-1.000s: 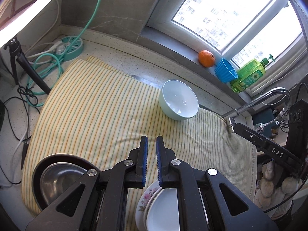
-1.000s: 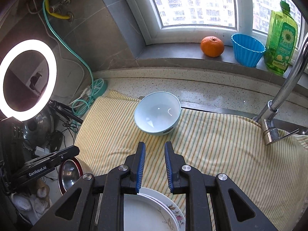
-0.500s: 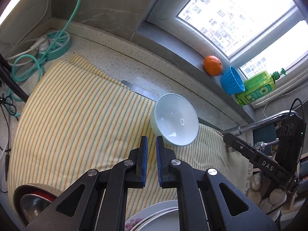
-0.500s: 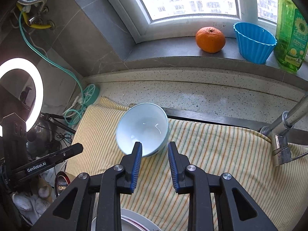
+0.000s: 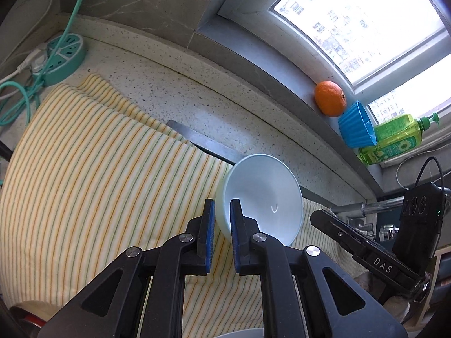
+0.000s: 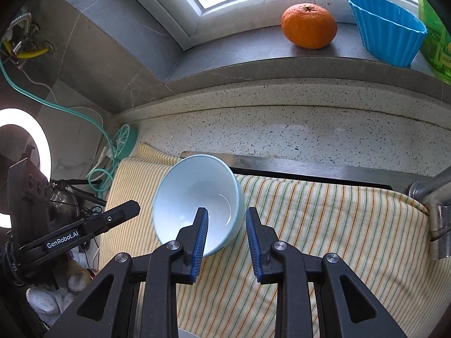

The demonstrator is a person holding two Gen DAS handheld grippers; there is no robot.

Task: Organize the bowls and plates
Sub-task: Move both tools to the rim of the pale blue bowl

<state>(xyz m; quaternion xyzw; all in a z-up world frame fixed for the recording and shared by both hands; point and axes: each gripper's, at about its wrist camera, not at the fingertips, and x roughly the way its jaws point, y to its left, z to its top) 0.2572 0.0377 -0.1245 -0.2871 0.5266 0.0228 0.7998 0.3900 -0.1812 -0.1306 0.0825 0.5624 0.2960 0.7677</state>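
Both grippers nearer bowl point(image 5: 262, 197), plates cropped.

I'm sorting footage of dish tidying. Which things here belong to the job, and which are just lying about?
Job:
pale blue bowl, tilted on the striped towel
left gripper, fingers astride the bowl's rim
right gripper, fingers astride the opposite rim

Lying about:
orange
blue cup
green soap bottle
faucet
teal power strip

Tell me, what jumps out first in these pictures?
The pale blue bowl on the striped cloth, with both grippers straddling its rim: the left gripper on one side, the right gripper on the other. Behind, a bright orange sits on the windowsill beside a blue cup.
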